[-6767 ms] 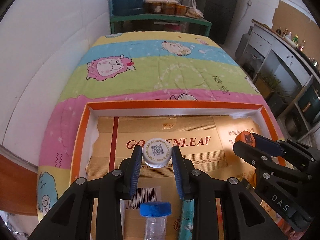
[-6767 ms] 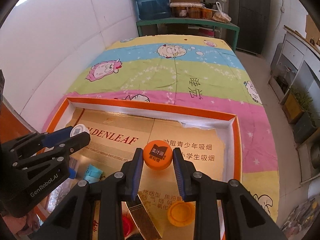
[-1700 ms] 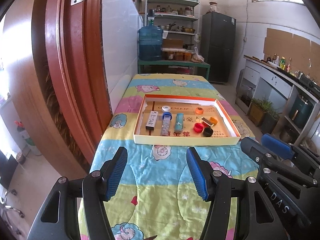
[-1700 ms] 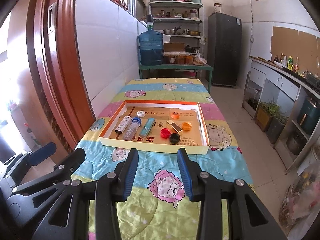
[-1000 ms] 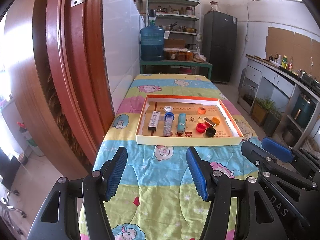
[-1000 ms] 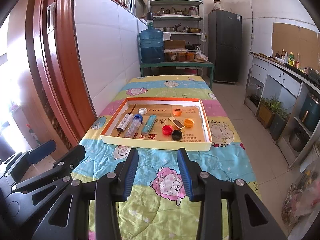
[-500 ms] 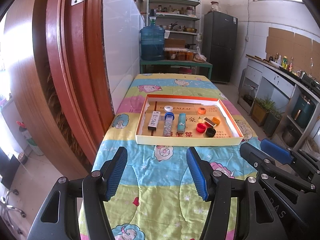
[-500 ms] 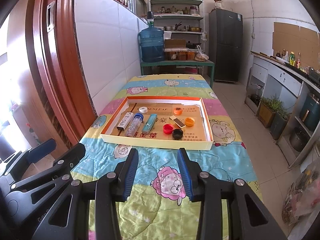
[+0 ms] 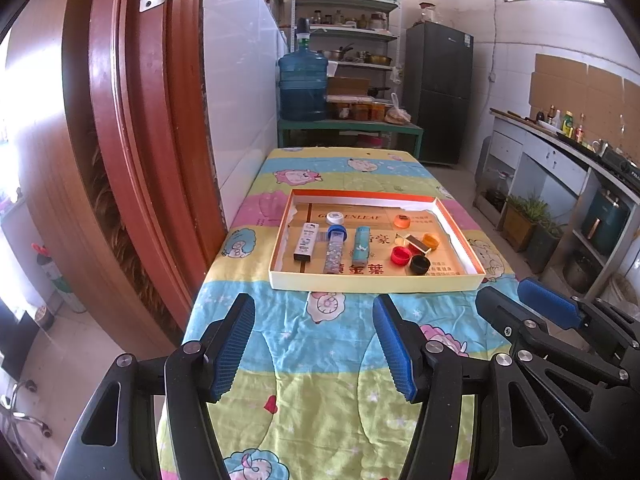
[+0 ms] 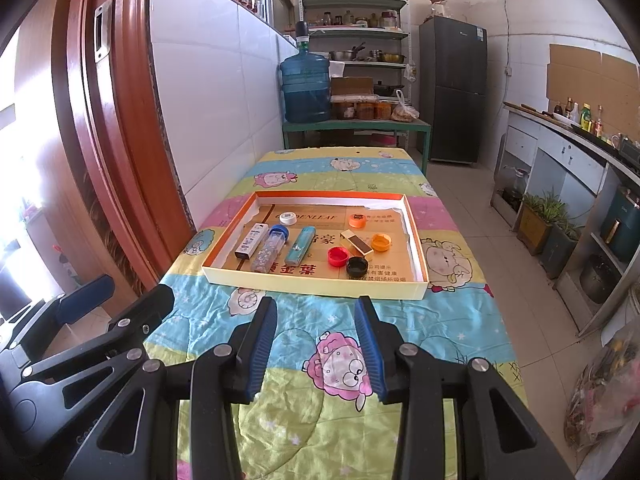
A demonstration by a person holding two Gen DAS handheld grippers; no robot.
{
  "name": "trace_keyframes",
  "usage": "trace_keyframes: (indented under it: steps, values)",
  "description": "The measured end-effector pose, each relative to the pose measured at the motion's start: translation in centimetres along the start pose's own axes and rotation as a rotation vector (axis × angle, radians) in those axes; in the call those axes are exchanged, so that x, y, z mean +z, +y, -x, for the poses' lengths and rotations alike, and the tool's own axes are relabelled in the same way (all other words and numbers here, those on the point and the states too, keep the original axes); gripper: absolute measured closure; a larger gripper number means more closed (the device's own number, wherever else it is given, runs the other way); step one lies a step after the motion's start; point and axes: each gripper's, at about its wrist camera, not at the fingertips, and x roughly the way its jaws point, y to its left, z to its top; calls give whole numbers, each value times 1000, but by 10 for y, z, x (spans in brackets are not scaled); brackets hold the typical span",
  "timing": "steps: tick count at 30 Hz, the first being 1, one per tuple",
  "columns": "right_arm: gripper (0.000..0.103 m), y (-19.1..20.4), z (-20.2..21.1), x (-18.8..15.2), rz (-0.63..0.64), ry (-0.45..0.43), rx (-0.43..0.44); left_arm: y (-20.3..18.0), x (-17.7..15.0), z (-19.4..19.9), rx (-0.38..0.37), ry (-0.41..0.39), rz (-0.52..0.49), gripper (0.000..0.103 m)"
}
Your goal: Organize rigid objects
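Holding both tongs, left tongs (image 9: 314, 344) and right tongs (image 10: 316, 346), apart and empty above the bench, well short of the tray (image 9: 376, 281) (caps, tubes inside): you risk nudging neighbours when reaching.

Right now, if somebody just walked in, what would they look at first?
Probably the shallow orange-rimmed cardboard tray in the middle of the cartoon-sheep quilt, holding bright round plastic caps and small tubes in rows. Behind it, a big blue water jug stands on a green table against the far wall. Close up, two open black tongs with blue pads hover, empty.
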Motion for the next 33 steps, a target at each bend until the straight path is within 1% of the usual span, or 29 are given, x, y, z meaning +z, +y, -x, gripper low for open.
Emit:
trace_keyframes:
  steps: [33]
  values:
    - [63,1,-1,1,3,6,2,-1,-3,-4,0,10,2,40]
